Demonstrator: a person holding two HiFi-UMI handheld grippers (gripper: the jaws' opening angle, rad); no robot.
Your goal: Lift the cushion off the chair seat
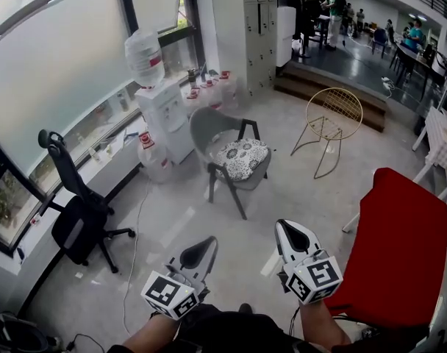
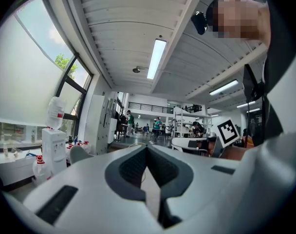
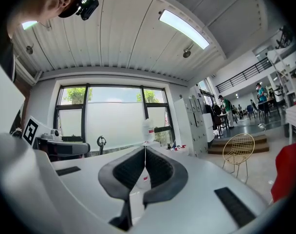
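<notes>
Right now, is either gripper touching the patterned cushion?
No, the cushion lies on the grey chair seat, with floor separating it from the left gripper and the right gripper.

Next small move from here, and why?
Probably bring both forward toward the grey chair: the patterned cushion lies on its seat, well beyond the left tongs and right tongs, which are both shut and empty.

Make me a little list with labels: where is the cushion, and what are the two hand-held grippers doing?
cushion: patterned, lying on the seat of the grey chair, untouched
grey chair: stands beside the water dispenser
left hand-held gripper: shut, empty, well short of the cushion
right hand-held gripper: shut, empty, also short of it
nearby: wire chair, black office chair
</notes>
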